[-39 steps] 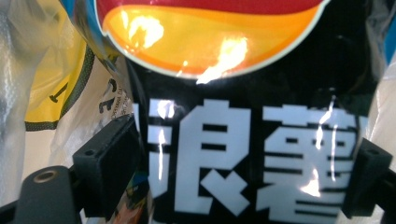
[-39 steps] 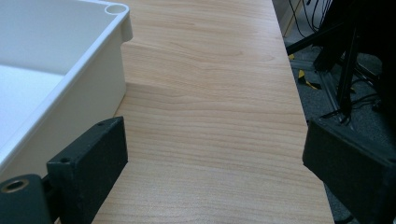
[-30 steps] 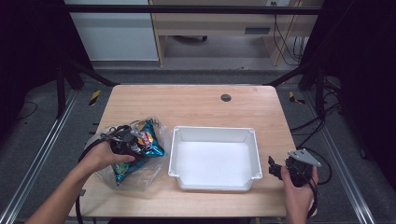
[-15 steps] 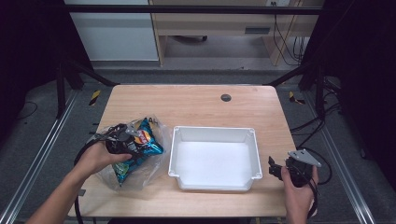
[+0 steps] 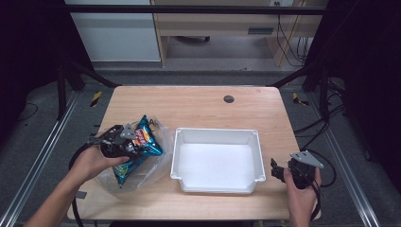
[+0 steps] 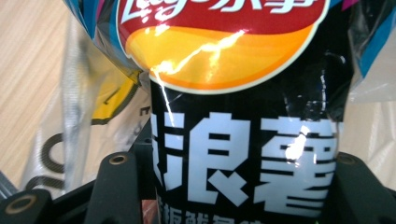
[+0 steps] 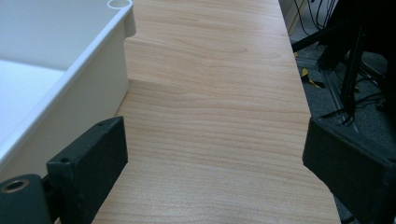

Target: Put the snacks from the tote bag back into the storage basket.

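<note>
Table [image 5: 198, 106]; tub [image 5: 217, 161]; plastic bag [image 5: 156, 165]

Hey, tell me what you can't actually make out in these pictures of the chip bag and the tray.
- Chip bag: the left gripper view cuts off its top and bottom.
- Left gripper: in the high view the hand and bag hide its jaws.
- Clear plastic bag: high view, other contents too small to tell.
- White tray: the right gripper view's edge cuts off most of it.

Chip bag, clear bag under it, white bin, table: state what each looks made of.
Chip bag: glossy printed foil-like film, judging by sharp glare streaks and creases. Clear plastic bag: thin transparent film, wrinkled, with the table visible through it. White bin: probably moulded matte plastic, with smooth rounded rims. Table: wood-grain surface, perhaps laminate; low sheen.
</note>
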Action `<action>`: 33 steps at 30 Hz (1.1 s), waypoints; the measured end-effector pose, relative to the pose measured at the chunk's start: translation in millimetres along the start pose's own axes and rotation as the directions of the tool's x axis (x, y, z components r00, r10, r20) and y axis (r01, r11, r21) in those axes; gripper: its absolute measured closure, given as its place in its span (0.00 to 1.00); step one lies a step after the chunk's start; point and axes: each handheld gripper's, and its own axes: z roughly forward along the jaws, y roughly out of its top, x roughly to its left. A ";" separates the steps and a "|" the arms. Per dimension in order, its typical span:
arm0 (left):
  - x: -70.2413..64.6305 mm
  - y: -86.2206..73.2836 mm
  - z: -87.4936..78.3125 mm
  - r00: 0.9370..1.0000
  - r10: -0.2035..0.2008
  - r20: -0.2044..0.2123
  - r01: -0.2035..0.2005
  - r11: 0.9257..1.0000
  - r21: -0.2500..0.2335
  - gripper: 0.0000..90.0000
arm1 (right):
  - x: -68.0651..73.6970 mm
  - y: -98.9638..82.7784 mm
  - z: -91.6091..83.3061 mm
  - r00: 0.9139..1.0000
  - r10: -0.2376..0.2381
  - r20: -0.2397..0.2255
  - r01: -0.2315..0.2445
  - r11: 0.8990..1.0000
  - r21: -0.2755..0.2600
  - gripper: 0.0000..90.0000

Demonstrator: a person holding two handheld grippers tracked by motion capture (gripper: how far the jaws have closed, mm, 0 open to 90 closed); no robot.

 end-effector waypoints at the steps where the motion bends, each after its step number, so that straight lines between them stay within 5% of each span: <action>1: -0.5 -0.5 -1.5 1.000 0.001 0.000 -0.001 1.000 -0.006 0.50 | 0.2 0.2 0.1 1.000 -0.001 -0.001 0.001 1.000 -0.001 0.08; 11: -1.0 -6.9 -19.9 1.000 -0.002 -0.025 0.001 0.999 -0.034 0.50 | 1.8 0.3 1.0 1.000 -0.008 -0.002 0.008 1.000 0.004 0.08; 12: 1.5 -7.0 -20.4 0.999 0.030 -0.025 -0.030 0.999 -0.034 0.50 | 1.6 0.1 0.7 1.000 -0.007 -0.001 0.007 1.000 0.001 0.08; 15: -1.4 -9.7 -21.7 0.999 -0.023 -0.028 0.022 0.999 -0.043 0.50 | 0.6 0.1 0.3 1.000 -0.004 0.004 0.004 1.000 0.001 0.08; 16: 0.8 -9.4 -23.3 1.000 0.000 -0.028 -0.002 0.999 -0.038 0.50 | 0.4 0.1 0.0 1.000 0.000 0.001 0.000 1.000 0.002 0.08; 22: 2.8 -11.3 -29.3 0.999 0.001 -0.042 -0.002 0.999 -0.040 0.50 | 1.0 0.1 -0.8 1.000 -0.004 0.003 0.004 1.000 0.001 0.08; 25: 7.9 -11.6 -26.3 0.998 0.062 -0.032 -0.063 0.997 -0.035 0.50 | 0.8 0.9 -0.7 1.000 -0.006 0.002 0.006 1.000 -0.007 0.08; 26: 13.2 -9.9 -27.5 0.985 0.142 -0.095 -0.146 0.989 -0.036 0.50 | 0.8 0.8 -0.9 1.000 -0.005 0.003 0.006 1.000 -0.006 0.08; 28: 20.9 -6.8 -26.1 0.962 0.251 -0.105 -0.254 0.967 -0.021 0.50 | 0.9 0.4 -1.4 1.000 -0.003 0.003 0.003 1.000 -0.005 0.08; 30: 24.7 -6.4 -24.1 0.951 0.282 -0.130 -0.287 0.958 -0.017 0.50 | 0.7 0.1 -1.0 1.000 0.000 0.002 0.000 1.000 -0.004 0.08; 33: 28.9 -7.2 -21.1 0.942 0.310 -0.129 -0.315 0.949 -0.014 0.50 | 0.9 0.6 -1.0 1.000 -0.003 0.004 0.003 1.000 -0.003 0.08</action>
